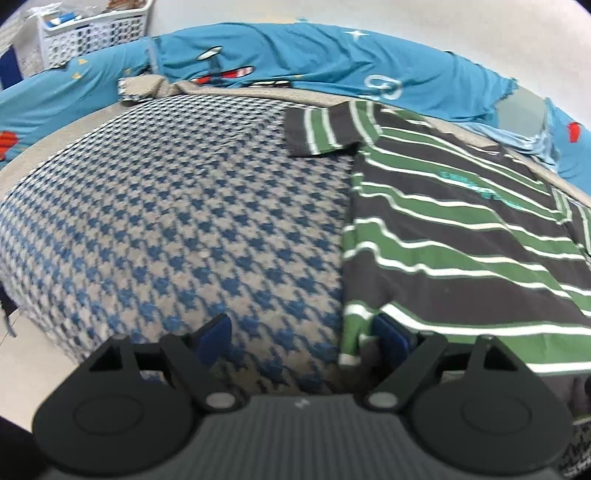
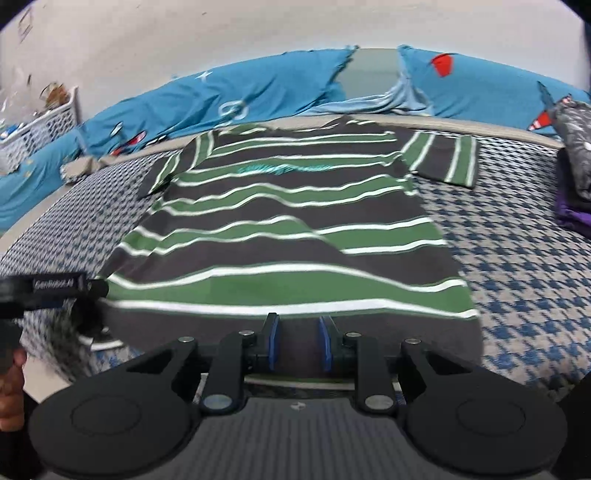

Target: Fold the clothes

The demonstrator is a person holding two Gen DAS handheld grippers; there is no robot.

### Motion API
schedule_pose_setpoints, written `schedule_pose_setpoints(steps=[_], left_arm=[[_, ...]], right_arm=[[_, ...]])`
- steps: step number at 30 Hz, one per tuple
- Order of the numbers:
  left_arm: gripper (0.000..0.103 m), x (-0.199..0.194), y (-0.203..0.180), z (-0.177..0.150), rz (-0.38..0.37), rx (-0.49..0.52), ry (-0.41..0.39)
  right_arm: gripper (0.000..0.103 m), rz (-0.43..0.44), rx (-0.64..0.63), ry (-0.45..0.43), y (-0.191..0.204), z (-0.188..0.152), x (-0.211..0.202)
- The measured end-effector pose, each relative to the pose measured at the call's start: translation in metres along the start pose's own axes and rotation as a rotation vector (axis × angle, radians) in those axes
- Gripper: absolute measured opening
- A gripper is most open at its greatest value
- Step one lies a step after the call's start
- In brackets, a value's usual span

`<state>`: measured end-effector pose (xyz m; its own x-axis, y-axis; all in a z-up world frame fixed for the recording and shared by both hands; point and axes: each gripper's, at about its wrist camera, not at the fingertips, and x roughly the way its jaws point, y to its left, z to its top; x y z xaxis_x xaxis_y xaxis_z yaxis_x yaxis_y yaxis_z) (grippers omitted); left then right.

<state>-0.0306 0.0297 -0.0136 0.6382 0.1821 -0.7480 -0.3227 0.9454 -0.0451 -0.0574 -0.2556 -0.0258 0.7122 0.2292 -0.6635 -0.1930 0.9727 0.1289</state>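
A short-sleeved shirt (image 2: 288,229) with dark grey, green and white stripes lies flat, front up, on a blue-and-beige houndstooth blanket (image 2: 517,258); its collar points to the far side. My right gripper (image 2: 299,341) hovers at the middle of the near hem, its blue pads a little apart and pressing on nothing. In the left wrist view the shirt (image 1: 461,258) fills the right half. My left gripper (image 1: 301,332) stands wide open at the shirt's near left corner; that corner lies loose between the jaws, close to the right pad.
Blue printed bedding (image 2: 280,88) runs along the far edge under a white wall. A white laundry basket (image 1: 92,29) stands at the far left. Dark and purple clothes (image 2: 574,166) are piled at the right edge. A person's hand (image 2: 11,384) shows at the lower left.
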Motion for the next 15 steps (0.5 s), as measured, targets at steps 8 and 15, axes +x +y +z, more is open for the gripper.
schedule_pose_setpoints(steps=[8, 15], left_arm=[[0.090, -0.001, 0.015, 0.005, 0.059, -0.061, -0.002], [0.087, -0.003, 0.021, 0.005, 0.054, -0.093, -0.008]], right_arm=[[0.022, 0.037, -0.030, 0.014, 0.012, -0.001, 0.006], [0.022, 0.078, -0.059, 0.025, 0.024, -0.003, 0.010]])
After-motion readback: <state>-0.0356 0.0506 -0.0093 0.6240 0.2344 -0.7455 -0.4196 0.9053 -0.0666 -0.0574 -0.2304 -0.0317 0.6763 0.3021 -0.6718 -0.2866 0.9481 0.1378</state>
